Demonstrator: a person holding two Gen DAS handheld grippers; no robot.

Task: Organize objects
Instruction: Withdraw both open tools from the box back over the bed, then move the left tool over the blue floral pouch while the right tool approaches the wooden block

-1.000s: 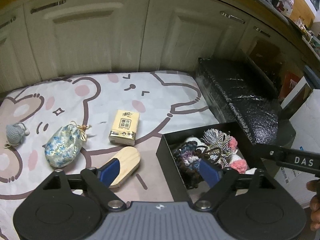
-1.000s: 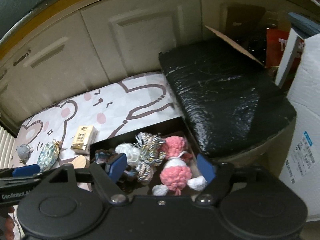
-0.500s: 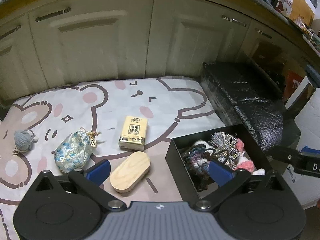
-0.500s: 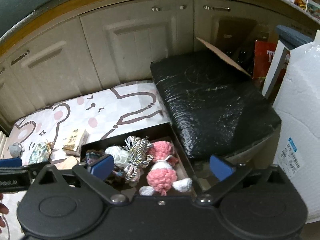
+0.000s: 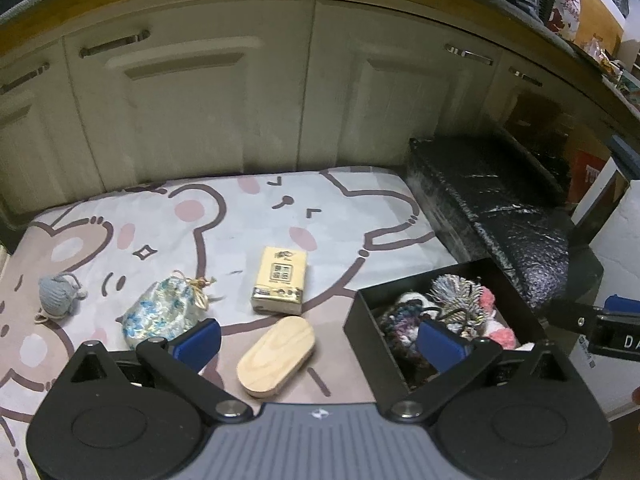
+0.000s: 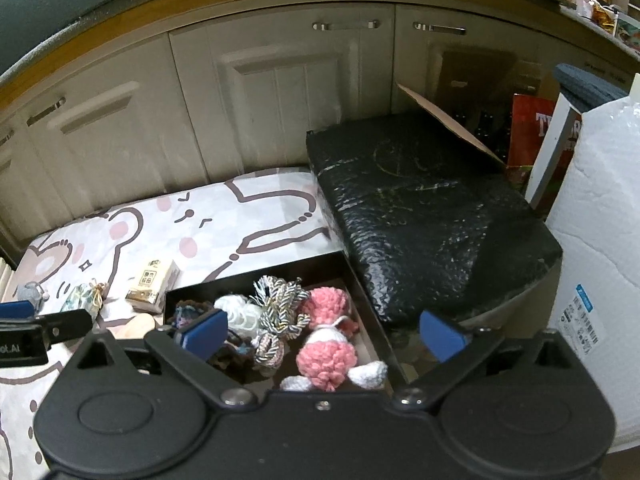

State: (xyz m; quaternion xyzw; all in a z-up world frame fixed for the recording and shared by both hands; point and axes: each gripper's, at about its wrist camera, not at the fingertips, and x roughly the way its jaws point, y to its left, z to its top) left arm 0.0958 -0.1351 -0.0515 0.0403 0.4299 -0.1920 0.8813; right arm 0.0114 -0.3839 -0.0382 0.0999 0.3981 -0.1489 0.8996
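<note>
On the bear-print mat lie a grey knitted mouse, a floral pouch, a yellow tissue pack and a wooden oval. To the right an open black box holds yarn toys. My left gripper hovers open and empty above the wooden oval and the box's left wall. My right gripper is open and empty above the black box, over a pink pom-pom toy, a rope toy and a white ball.
A black wrapped bundle lies against the box's right side, with a cardboard flap behind it. A white bubble-wrap roll stands at the far right. Cream cabinet doors close off the back of the mat.
Both grippers' jaws have spread wider. Both views have drawn back a little from the mat and box; the objects lie where they were.
</note>
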